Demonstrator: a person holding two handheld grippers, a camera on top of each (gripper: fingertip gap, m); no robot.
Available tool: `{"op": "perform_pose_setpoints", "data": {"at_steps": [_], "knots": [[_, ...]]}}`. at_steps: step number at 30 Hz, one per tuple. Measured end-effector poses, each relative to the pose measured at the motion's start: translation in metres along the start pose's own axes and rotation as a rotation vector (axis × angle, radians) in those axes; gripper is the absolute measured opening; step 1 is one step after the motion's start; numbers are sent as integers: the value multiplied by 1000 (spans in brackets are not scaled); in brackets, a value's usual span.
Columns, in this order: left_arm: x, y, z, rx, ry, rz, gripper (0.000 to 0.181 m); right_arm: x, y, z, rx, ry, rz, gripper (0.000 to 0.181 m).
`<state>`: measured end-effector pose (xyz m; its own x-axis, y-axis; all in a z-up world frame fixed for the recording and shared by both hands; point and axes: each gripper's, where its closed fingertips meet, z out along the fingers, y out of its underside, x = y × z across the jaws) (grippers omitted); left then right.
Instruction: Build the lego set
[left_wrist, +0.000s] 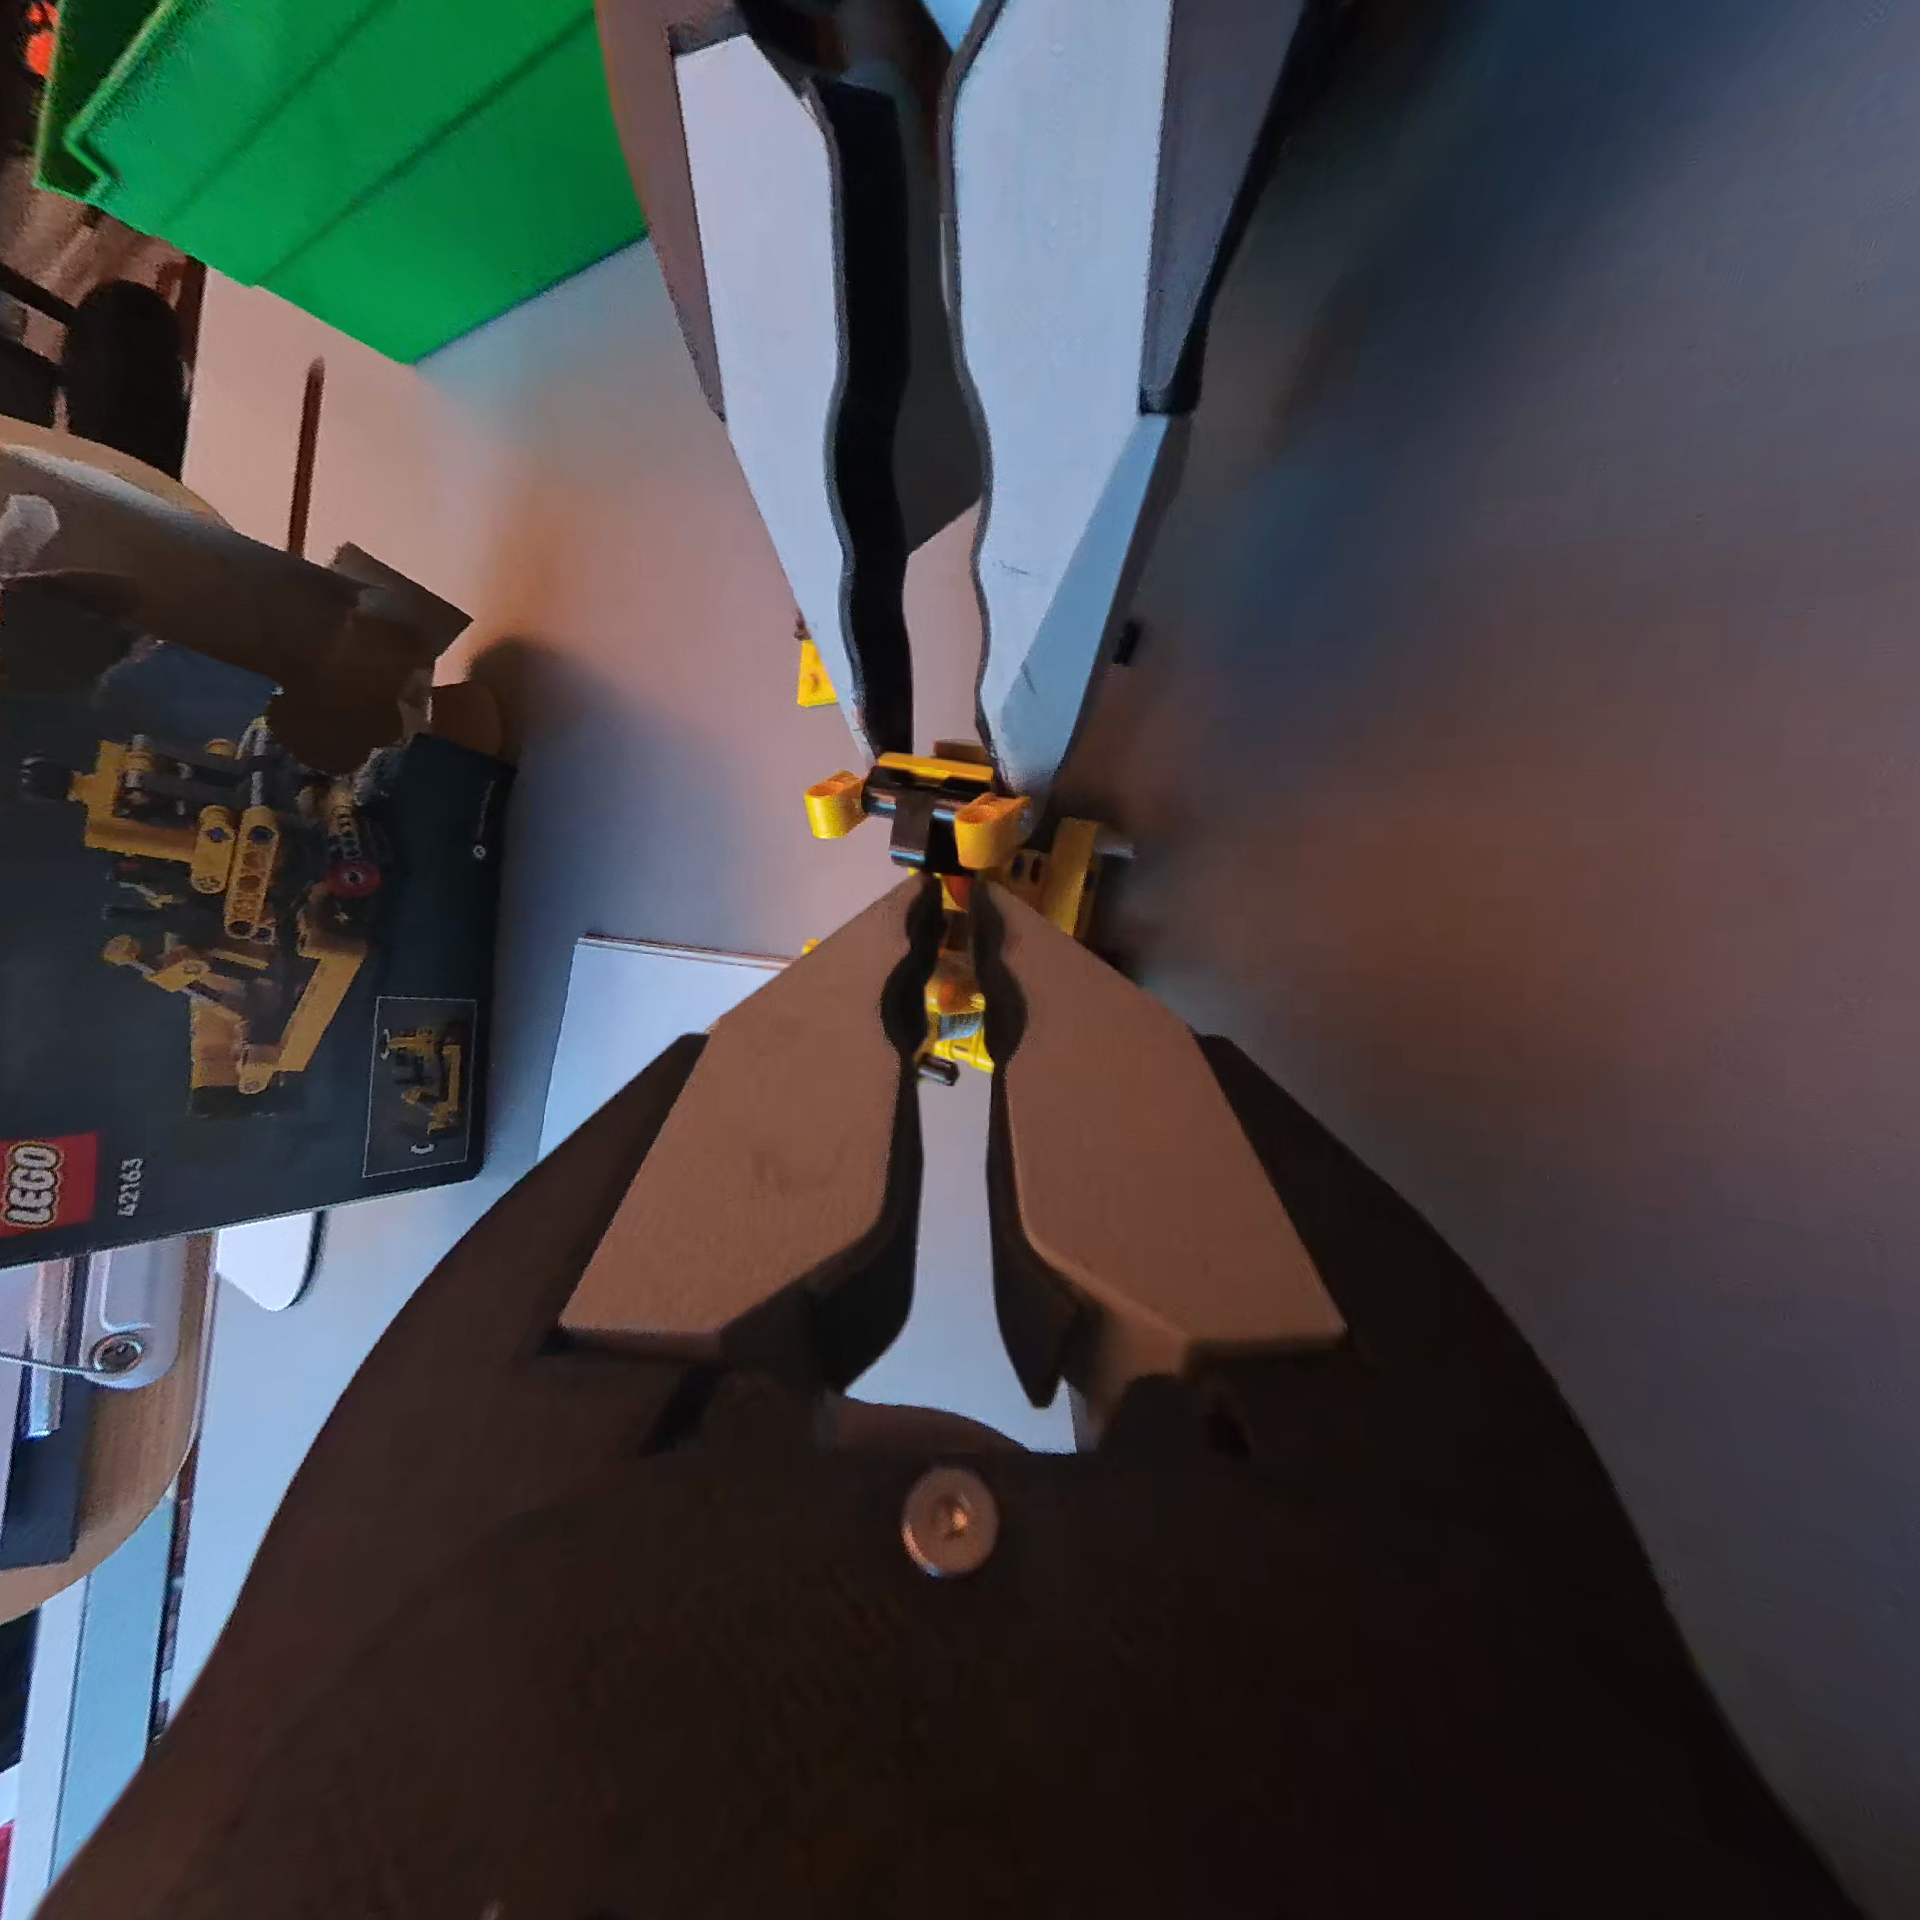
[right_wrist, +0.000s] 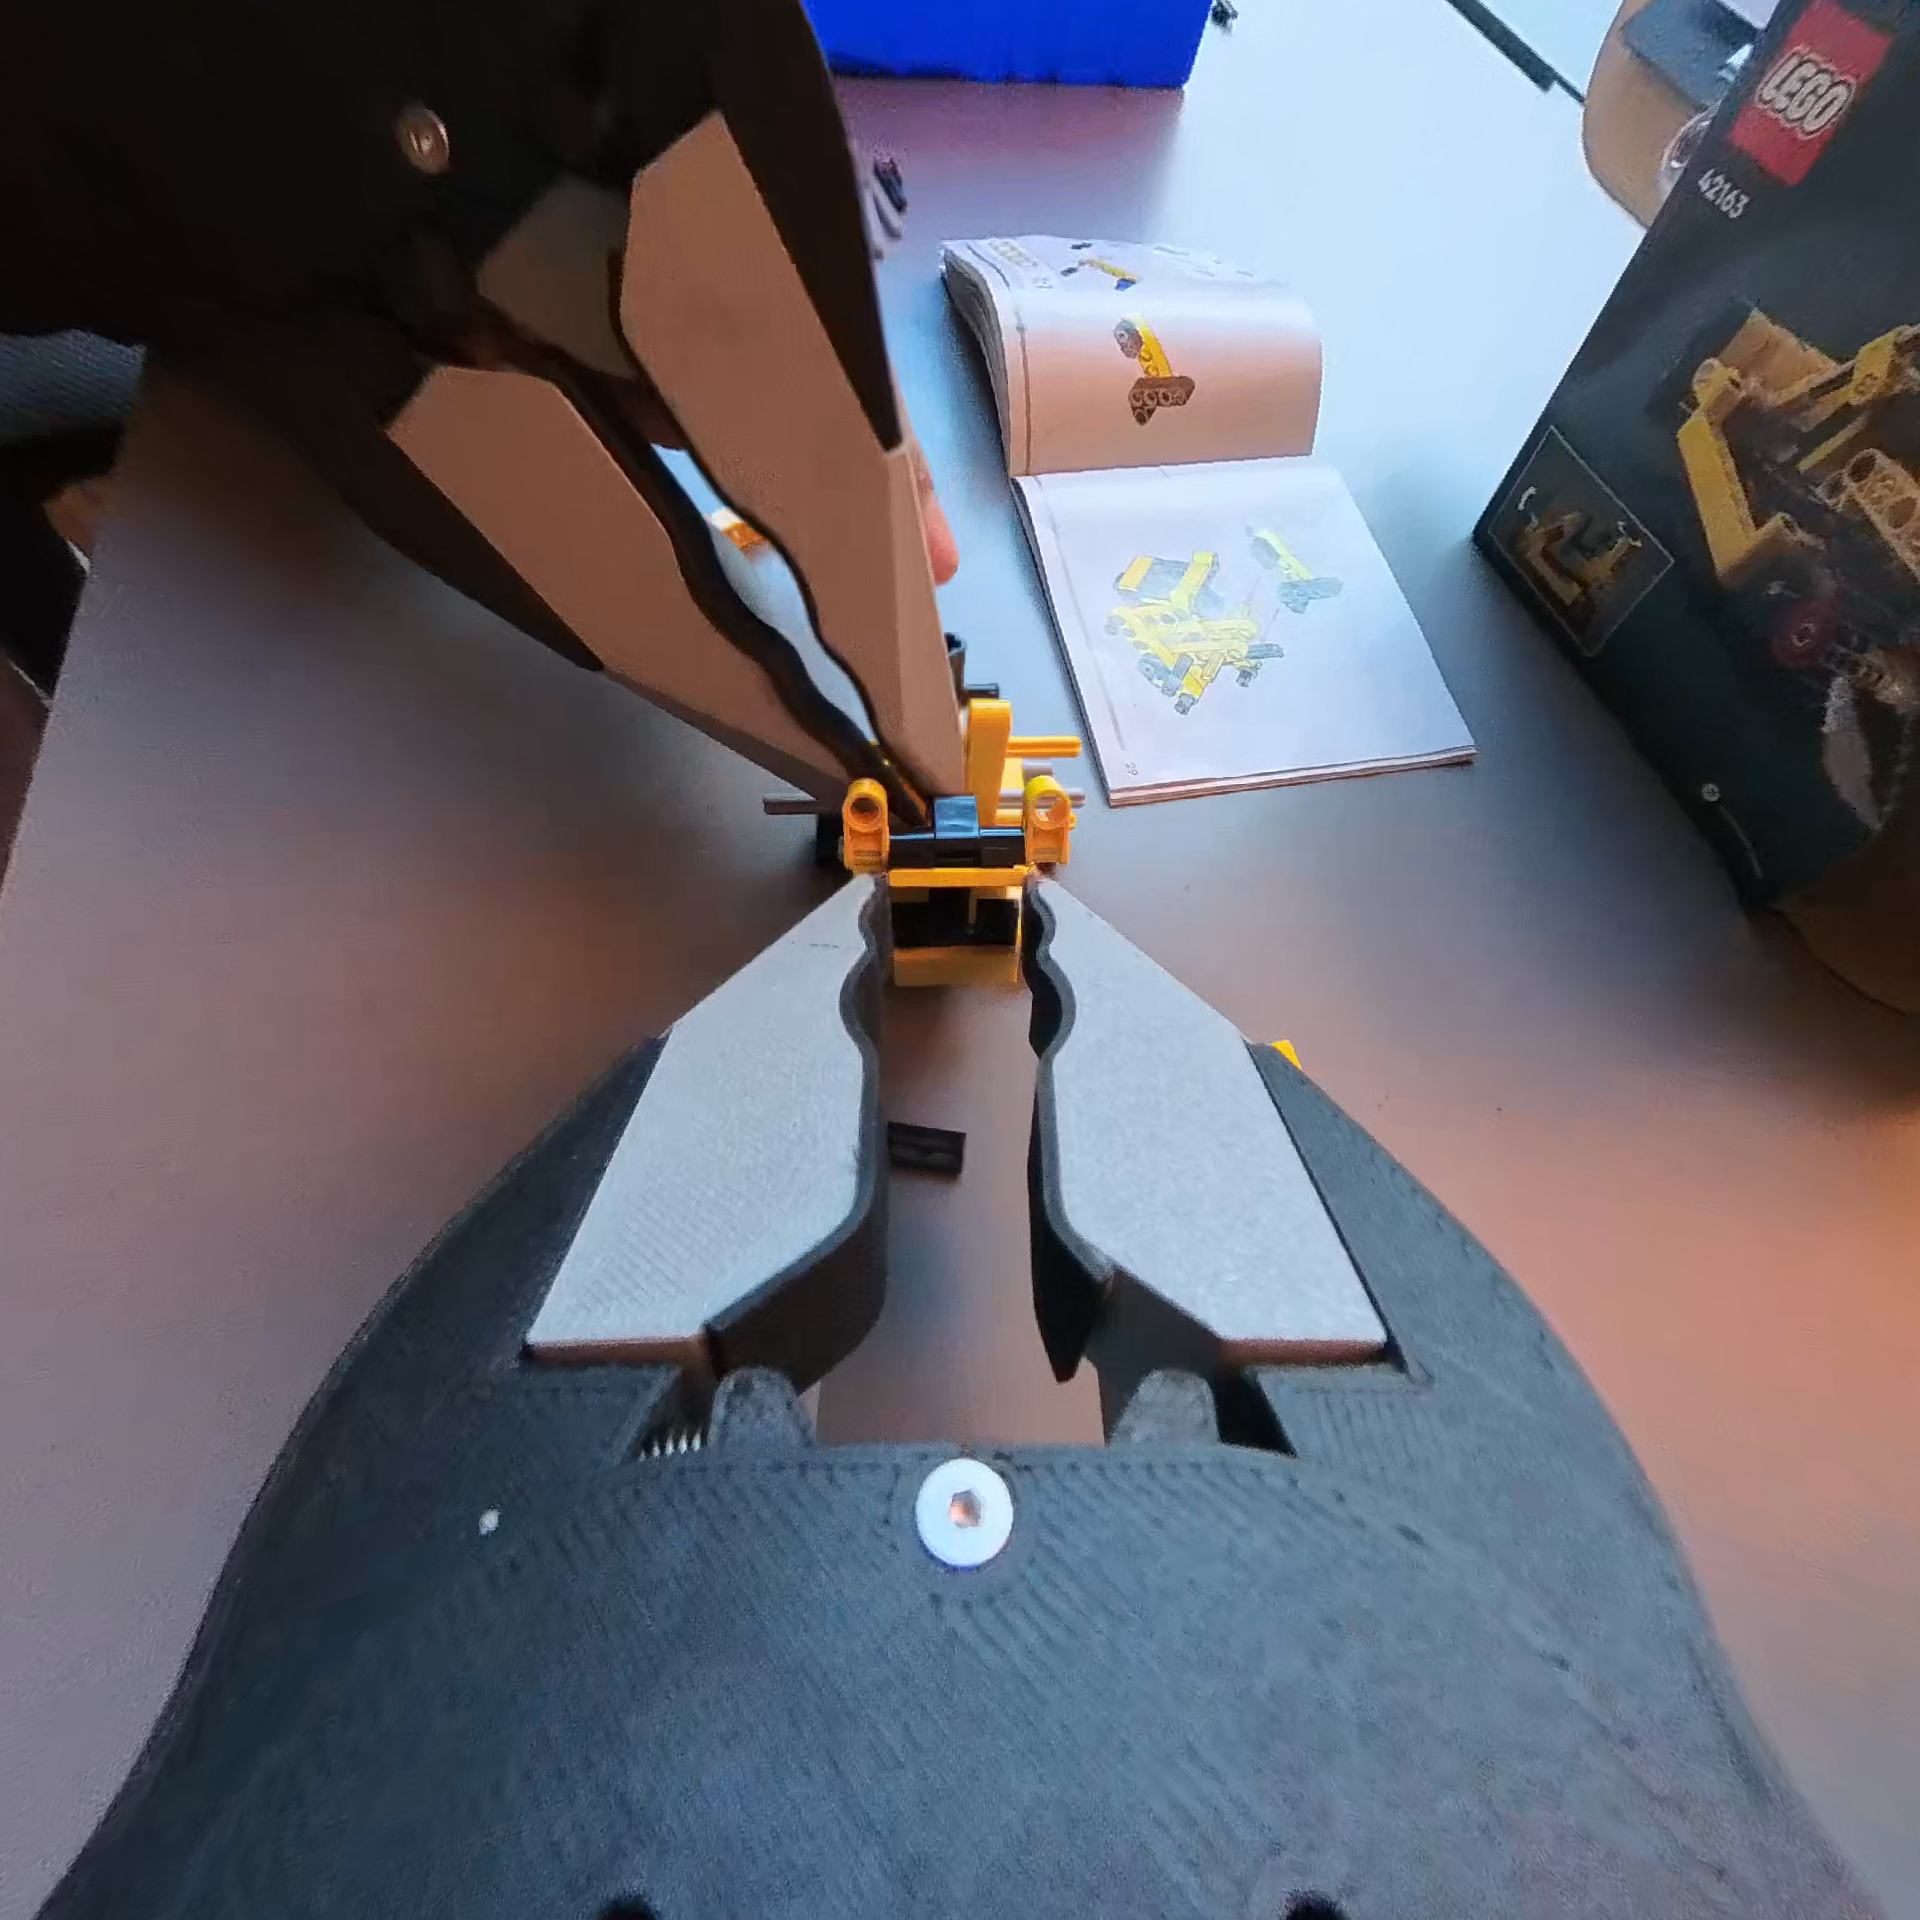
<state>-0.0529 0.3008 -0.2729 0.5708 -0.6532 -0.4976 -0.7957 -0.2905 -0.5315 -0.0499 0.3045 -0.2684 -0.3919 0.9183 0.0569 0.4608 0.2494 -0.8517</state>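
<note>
A small yellow and black lego model sits low over the grey table. My right gripper is shut on its yellow and black body from both sides. My left gripper comes down from the upper left, its fingers almost together, pinching a thin black part on top of the model. In the left wrist view my left gripper meets the model tip to tip with the right gripper, which comes in from the top. What lies inside the left gripper's pinch is mostly hidden.
An open instruction booklet and the dark lego box lie to the right. A small black piece lies on the table between my right fingers. A green bin and a blue bin stand at the table's far edges. Less than 4 cm separates the two grippers' tips. My right gripper's tips are some 5 centimetres from the small black piece.
</note>
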Motion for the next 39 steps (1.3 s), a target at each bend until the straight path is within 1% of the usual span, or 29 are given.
{"op": "perform_pose_setpoints", "data": {"at_steps": [6, 9, 11, 14, 16, 18, 22, 26, 29, 31, 34, 37, 39], "knots": [[-1, 0, 1, 0, -14, 18, 0, -1, -4, -3, 32, -24, 16, 21], [1, -2, -1, 17, -5, 18, 4, 1, -3, -3, 26, -26, 32, 21], [1, 2, -2, -2, -17, 41, 9, 2, 0, -5, 16, -29, 37, 21], [1, 4, -5, -27, -51, 84, 25, 0, 1, -7, 15, -72, 70, 21], [0, -1, -7, -14, -88, 109, 30, -1, -3, -9, 31, -90, 100, 21], [3, -7, -5, 5, -111, 139, 27, -2, -6, -10, 45, -117, 135, 20], [-3, -7, 3, -6, -207, 191, 27, 0, -5, -9, 44, -124, 189, 21], [-8, -14, 0, 4, -302, 233, 39, 1, -5, -10, 47, -150, 264, 21], [-6, -22, -4, 28, -354, 280, 34, -4, -9, -12, 75, -234, 358, 21], [-3, -23, -1, 27, -365, 323, 23, -6, -11, -12, 84, -271, 402, 21], [-6, -19, 3, 9, -377, 328, 18, -7, -8, -10, 65, -258, 394, 21], [-6, -19, 3, 27, -378, 295, 17, -7, -9, -10, 64, -253, 384, 21], [-7, -19, 2, 45, -390, 278, 17, -11, -11, -12, 75, -280, 364, 31]]}}
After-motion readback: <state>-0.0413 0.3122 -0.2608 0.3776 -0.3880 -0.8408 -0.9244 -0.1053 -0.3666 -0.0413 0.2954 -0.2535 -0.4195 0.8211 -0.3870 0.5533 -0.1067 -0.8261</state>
